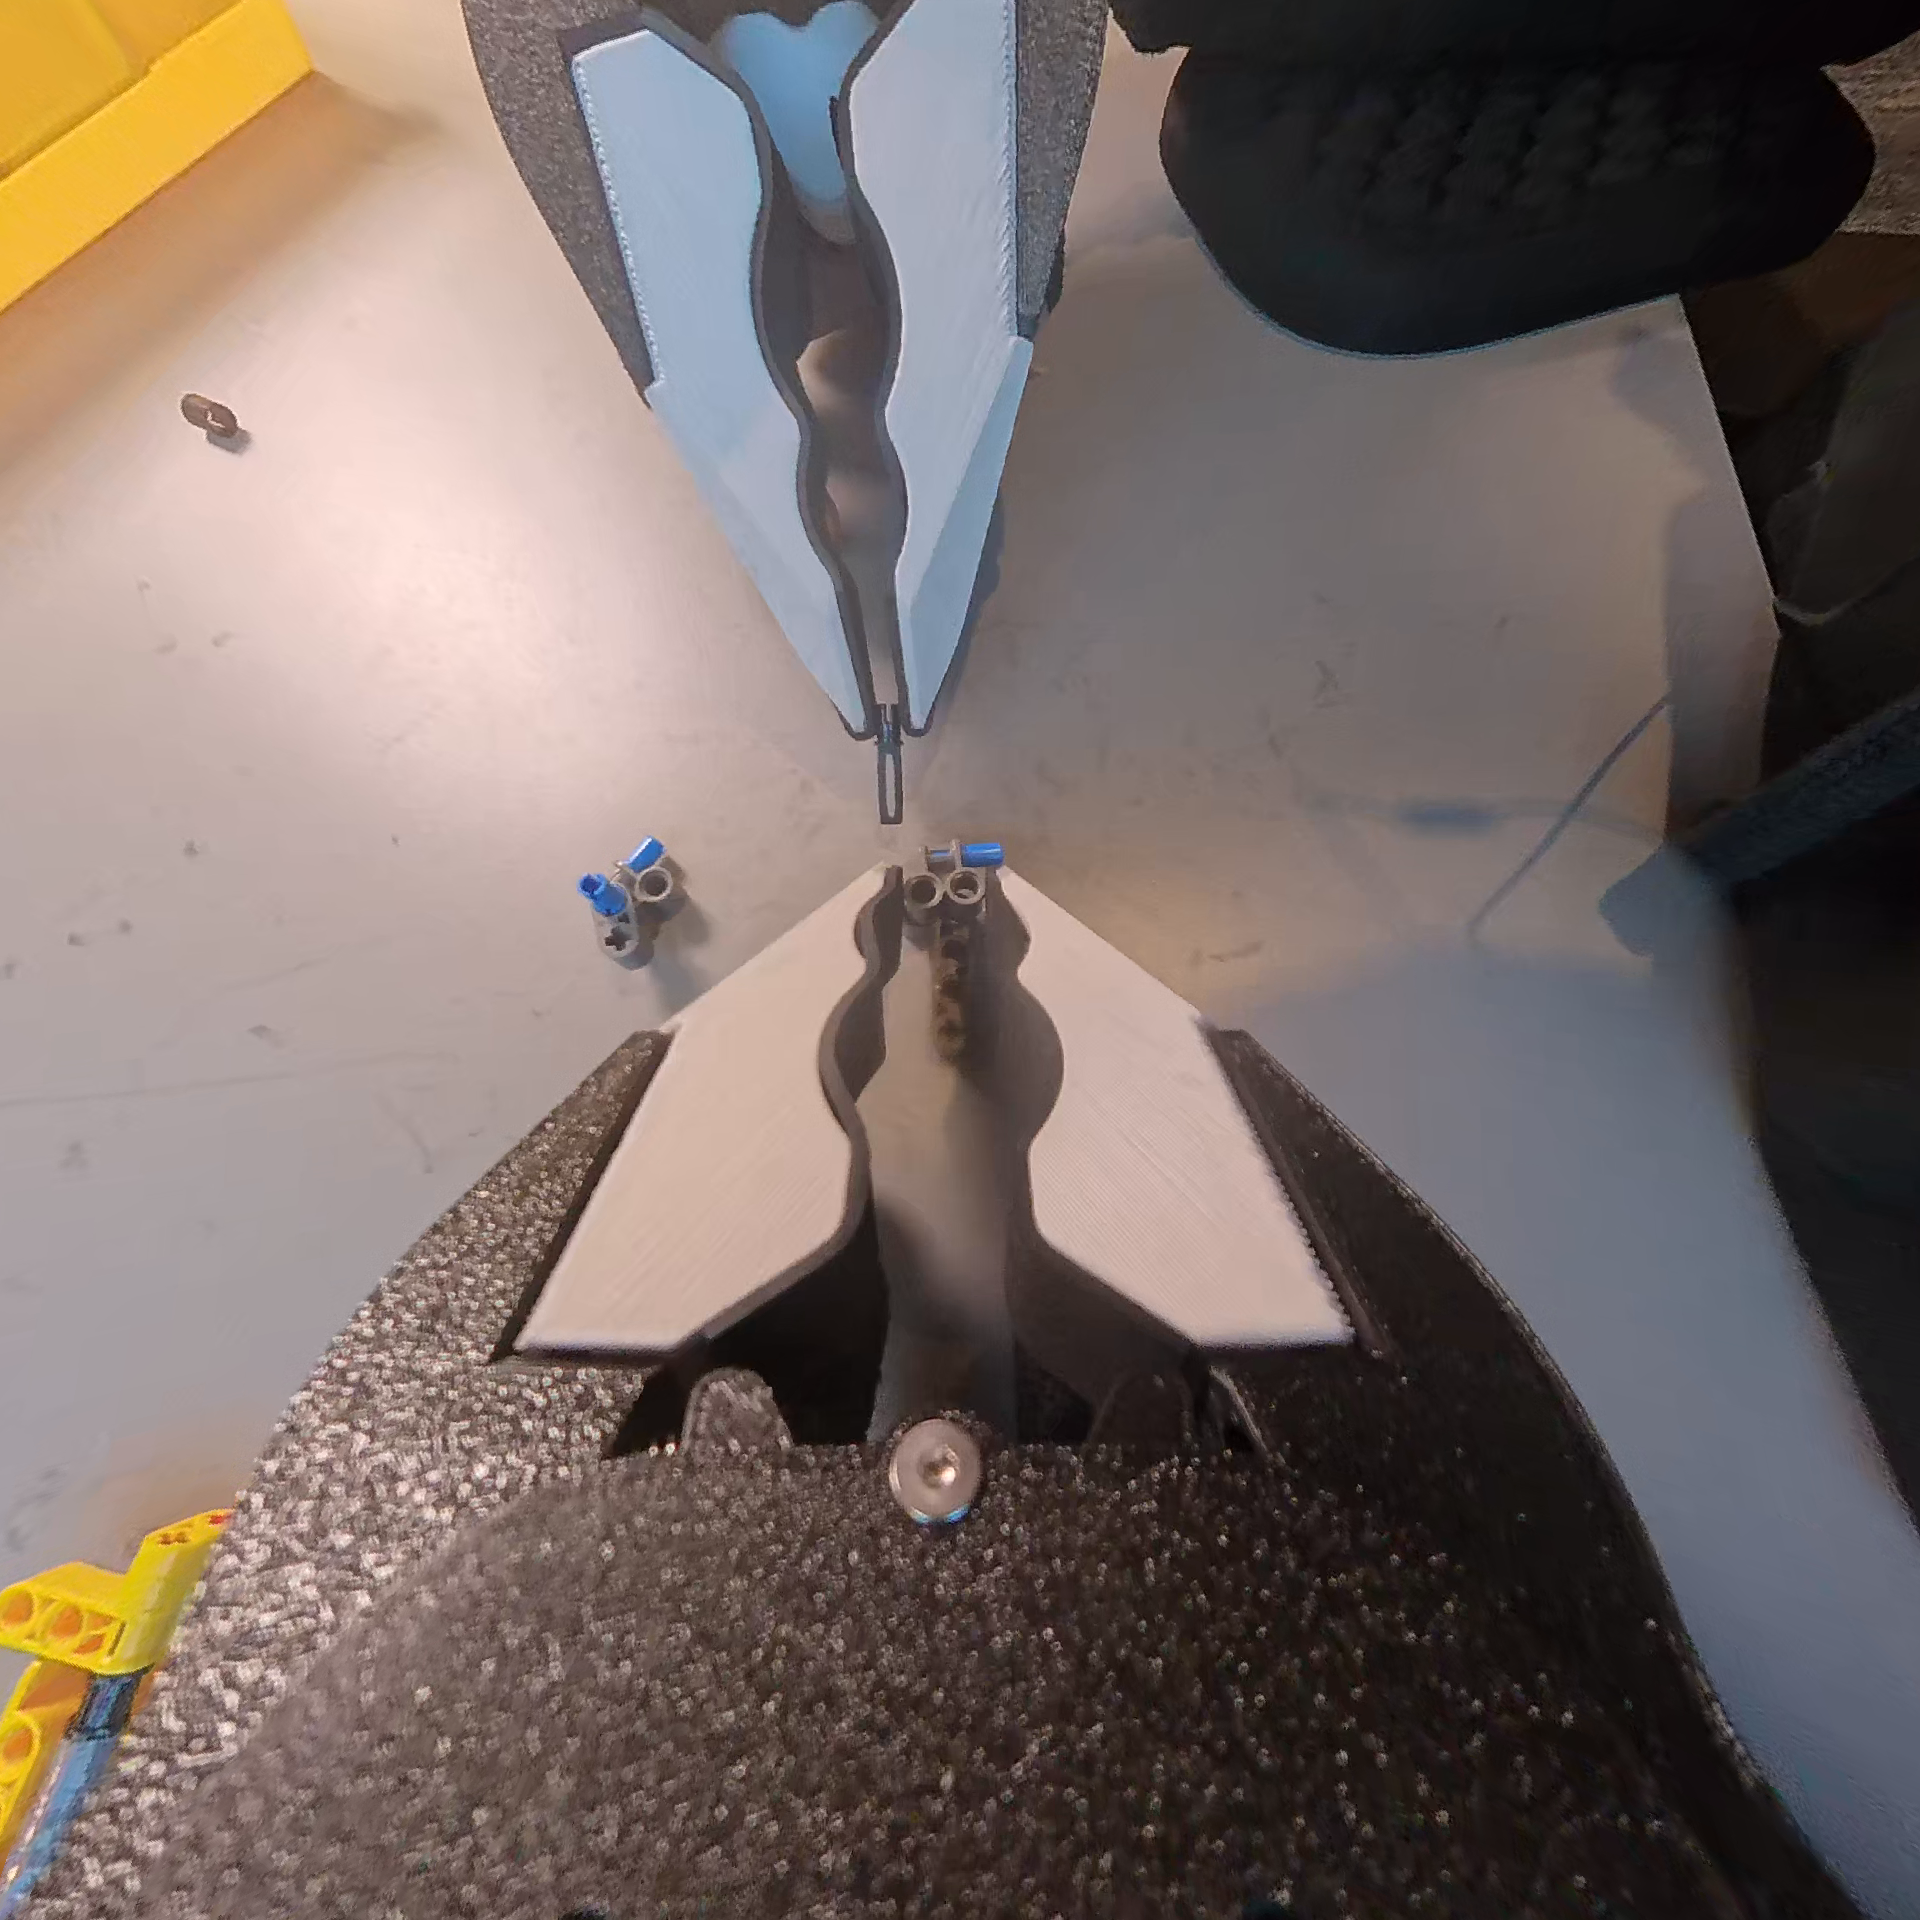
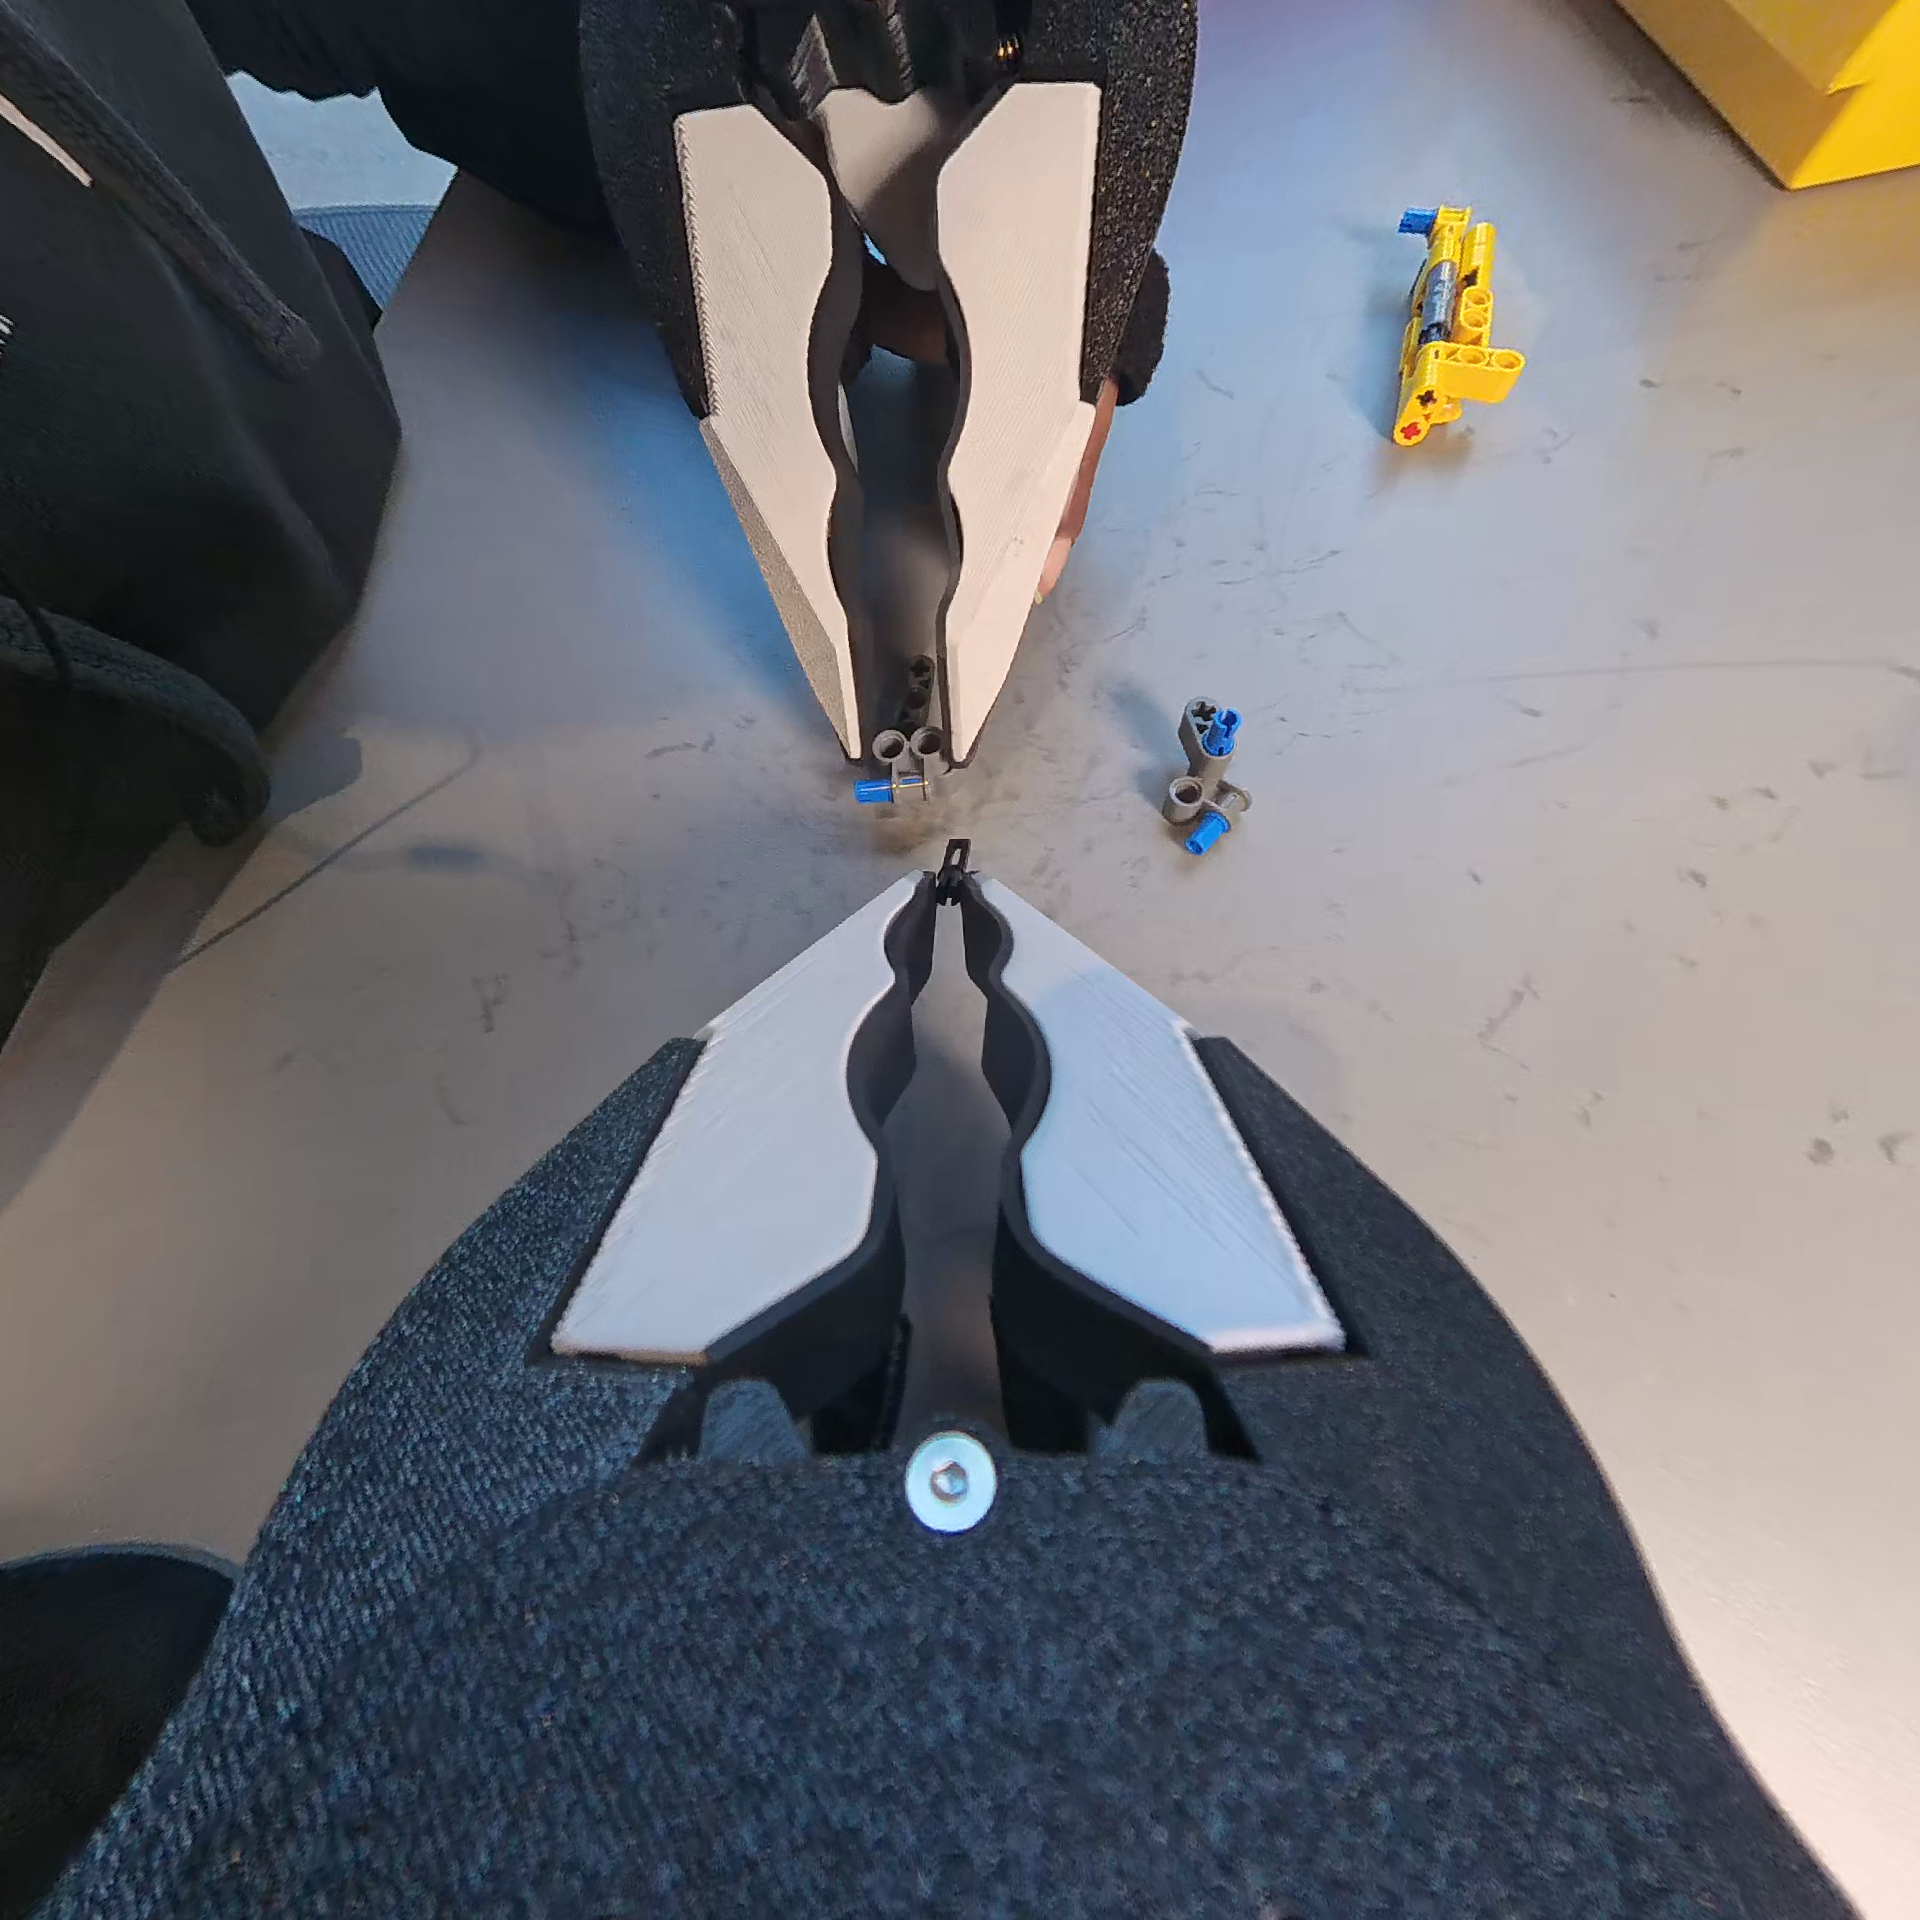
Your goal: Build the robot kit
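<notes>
My left gripper (image 1: 948, 881) is shut on a small grey connector (image 1: 943, 886) that carries a blue pin (image 1: 980, 854) at its front. In the right wrist view the left gripper (image 2: 906, 750) points toward me with the same grey connector (image 2: 908, 744) and blue pin (image 2: 871, 791). My right gripper (image 2: 951, 881) is shut on a thin black pin (image 2: 953, 860). In the left wrist view the right gripper (image 1: 886, 719) comes from the top and its black pin (image 1: 890, 774) points at the connector, a short gap apart. Both are just above the grey table (image 1: 364, 675).
A loose grey-and-blue connector group (image 1: 634, 899) (image 2: 1205, 774) lies beside the grippers. A yellow beam assembly (image 2: 1449, 322) (image 1: 73, 1642) lies farther off. A yellow box (image 1: 104, 125) (image 2: 1808, 83) stands at a corner. A small black part (image 1: 213, 419) lies alone. A person's dark clothing (image 2: 135, 416) is at the table edge. My two grippers' fingertips are within a few centimetres of each other. My left gripper's tips are some 15 centimeters from the yellow beam assembly (image 1: 73, 1642). It is also in sight in the right wrist view (image 2: 1468, 354).
</notes>
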### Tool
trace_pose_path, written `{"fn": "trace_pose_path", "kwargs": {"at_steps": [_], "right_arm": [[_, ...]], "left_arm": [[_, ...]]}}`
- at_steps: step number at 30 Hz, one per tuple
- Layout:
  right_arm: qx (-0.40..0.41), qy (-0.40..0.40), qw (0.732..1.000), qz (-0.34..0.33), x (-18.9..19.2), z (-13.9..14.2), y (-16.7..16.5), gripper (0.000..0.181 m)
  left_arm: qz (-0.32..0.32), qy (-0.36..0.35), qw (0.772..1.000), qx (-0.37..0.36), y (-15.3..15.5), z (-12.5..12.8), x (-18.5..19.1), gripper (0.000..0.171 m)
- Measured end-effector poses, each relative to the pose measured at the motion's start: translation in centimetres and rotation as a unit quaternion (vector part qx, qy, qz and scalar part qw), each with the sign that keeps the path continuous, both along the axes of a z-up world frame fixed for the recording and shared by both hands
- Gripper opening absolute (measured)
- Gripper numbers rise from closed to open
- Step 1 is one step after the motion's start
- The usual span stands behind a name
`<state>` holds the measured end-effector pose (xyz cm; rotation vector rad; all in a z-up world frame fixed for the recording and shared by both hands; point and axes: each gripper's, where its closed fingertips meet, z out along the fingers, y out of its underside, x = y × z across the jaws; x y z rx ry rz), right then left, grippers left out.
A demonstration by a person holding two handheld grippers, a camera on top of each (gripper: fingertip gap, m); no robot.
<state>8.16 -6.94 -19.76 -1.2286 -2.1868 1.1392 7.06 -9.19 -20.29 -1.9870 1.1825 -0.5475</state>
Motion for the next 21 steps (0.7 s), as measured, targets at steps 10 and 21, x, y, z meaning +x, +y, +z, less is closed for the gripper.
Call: {"fn": "trace_pose_path", "kwargs": {"at_steps": [10, 21], "right_arm": [[-0.002, 0.000, 1.000, 0.000, 0.0, 0.0, 0.0, 0.004], [0.000, 0.000, 1.000, -0.001, 0.0, 0.0, 0.0, 0.004]], "left_arm": [[0.001, 0.001, 1.000, -0.001, 0.1, 0.1, -0.3, 0.018], [0.019, 0.004, 1.000, -0.006, -0.2, 0.4, -1.6, 0.029]]}}
